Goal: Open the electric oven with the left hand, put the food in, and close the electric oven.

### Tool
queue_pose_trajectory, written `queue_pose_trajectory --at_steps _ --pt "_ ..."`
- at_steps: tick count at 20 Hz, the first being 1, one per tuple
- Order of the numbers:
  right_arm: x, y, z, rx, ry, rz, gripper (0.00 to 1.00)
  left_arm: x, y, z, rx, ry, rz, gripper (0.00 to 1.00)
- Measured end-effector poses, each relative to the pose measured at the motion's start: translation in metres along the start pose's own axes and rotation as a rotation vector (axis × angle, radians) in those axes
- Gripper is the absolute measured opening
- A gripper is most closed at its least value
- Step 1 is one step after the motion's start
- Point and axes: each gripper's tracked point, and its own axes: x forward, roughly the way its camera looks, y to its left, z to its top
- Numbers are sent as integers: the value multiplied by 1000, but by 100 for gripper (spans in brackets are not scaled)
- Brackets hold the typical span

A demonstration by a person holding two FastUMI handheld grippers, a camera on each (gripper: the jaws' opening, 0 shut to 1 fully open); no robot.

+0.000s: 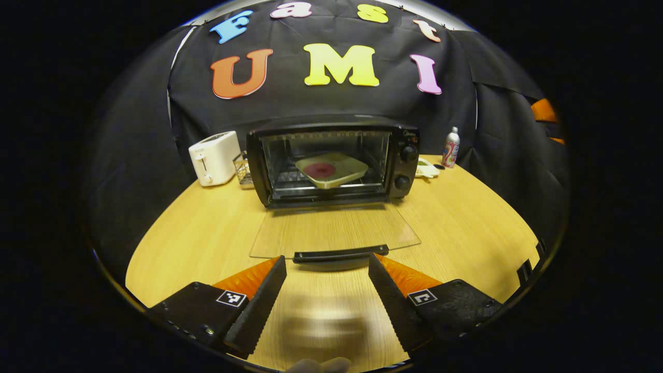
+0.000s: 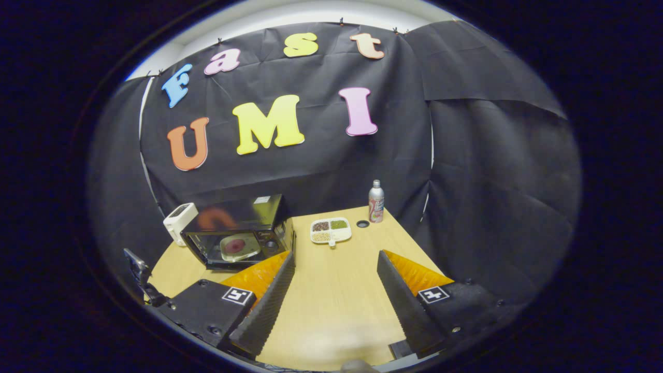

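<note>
In the left gripper view the oven (image 1: 331,158) stands at the back of the wooden table (image 1: 466,228) with its glass door (image 1: 334,230) lying flat and open toward the camera. The door's dark handle (image 1: 340,255) sits just beyond the tips of the left gripper (image 1: 327,264), whose fingers are spread wide with nothing between them. Inside the oven, on the rack, rests a pale square plate (image 1: 332,169) carrying a dark red round of food (image 1: 319,169) (what kind of food is too small to tell). A white toaster (image 1: 214,157) stands to the left of the oven, and a small container (image 1: 242,170) between them is half hidden by the oven's side. To the right, a can (image 1: 450,147) stands by the wall, and a white dish (image 1: 427,168) is partly cut off behind the oven's corner.

In the right gripper view the right gripper (image 2: 335,254) is also spread apart and holds nothing, well back from the oven (image 2: 235,233). Its left finger covers the oven's lower right corner, so the door is hard to make out there. The divided dish (image 2: 331,230) shows in full, with the can (image 2: 376,202) near it.
</note>
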Motion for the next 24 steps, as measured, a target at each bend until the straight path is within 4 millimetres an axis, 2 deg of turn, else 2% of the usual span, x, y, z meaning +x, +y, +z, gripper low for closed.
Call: queue_pose_trajectory --at_steps 1,2,5,6,7,10,13,14,15,18,24 --pt "-2 -2 -2 -5 5 -5 100 6 -2 -10 -5 23 -6 97" --pt "-4 -3 -3 -8 11 -11 96 13 -4 -16 -11 34 -14 97" --pt "-8 -4 -7 -10 26 -23 96 35 -8 -30 -25 83 -25 97" --pt "-8 -5 -8 -21 32 -26 100 40 -10 -35 -32 99 -31 97" --pt "-7 -5 -9 -31 33 -30 96 44 -11 -40 -36 115 -31 97" --pt "-6 -4 -9 -30 42 -36 96 57 -11 -46 -17 124 -28 97" --pt "-3 -3 -11 -28 55 -40 96 66 -9 -40 14 97 -15 97" --pt "0 -2 -11 -26 57 -39 100 67 -10 -41 8 102 -12 97" --pt "0 -1 -10 -23 59 -38 96 66 -10 -40 6 99 -11 97" --pt "3 3 -9 -20 61 -30 96 66 -9 -37 -21 109 -4 97" --pt "5 10 -4 -3 57 -5 96 53 -7 -1 -10 43 -7 98"
